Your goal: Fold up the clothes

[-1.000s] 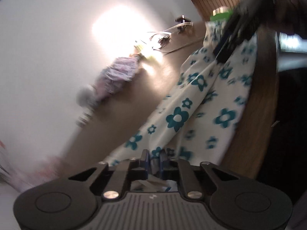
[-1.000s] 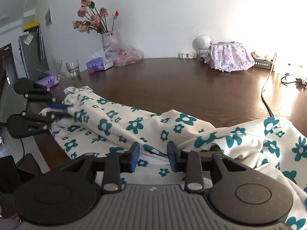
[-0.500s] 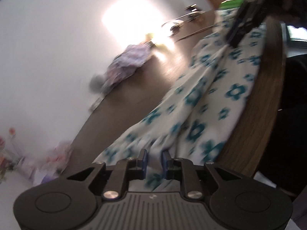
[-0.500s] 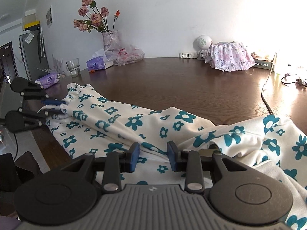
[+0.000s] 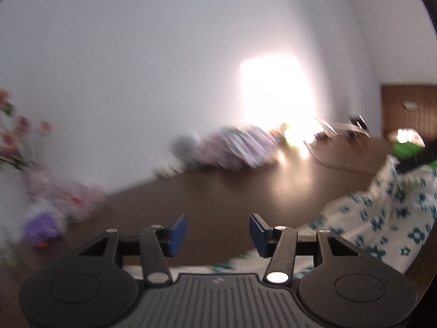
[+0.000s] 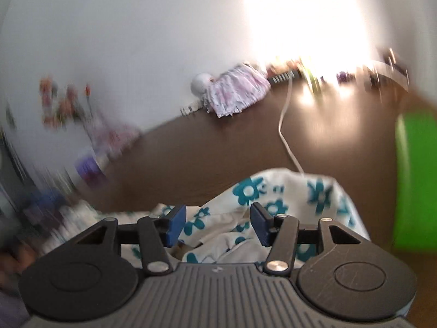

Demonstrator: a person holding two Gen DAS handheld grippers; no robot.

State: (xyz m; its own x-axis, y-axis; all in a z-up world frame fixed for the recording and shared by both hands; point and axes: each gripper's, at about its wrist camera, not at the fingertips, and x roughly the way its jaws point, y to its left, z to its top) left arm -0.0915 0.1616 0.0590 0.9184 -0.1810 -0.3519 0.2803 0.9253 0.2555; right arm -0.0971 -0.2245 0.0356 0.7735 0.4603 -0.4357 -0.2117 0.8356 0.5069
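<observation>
A white garment with teal flowers [image 5: 382, 218] lies on the dark wooden table [image 5: 218, 196], to the right of my left gripper [image 5: 218, 232]. That gripper is open and empty, above the bare table. In the right wrist view the same garment [image 6: 273, 199] lies bunched just under and ahead of my right gripper [image 6: 218, 225], which is open with nothing between its blue pads. Both views are blurred by motion.
A pink-patterned cloth bundle [image 6: 235, 93] and a white round object [image 6: 200, 82] sit at the far table edge by the wall. A white cable [image 6: 285, 136] runs across the table. A flower vase [image 6: 68, 109] and purple pack [image 6: 87, 168] stand far left. A green object [image 6: 415, 180] is at right.
Both grippers have opened and let go of the flowered garment, which now lies on the table. Both cameras have swung, the left one turning upright toward the wall.
</observation>
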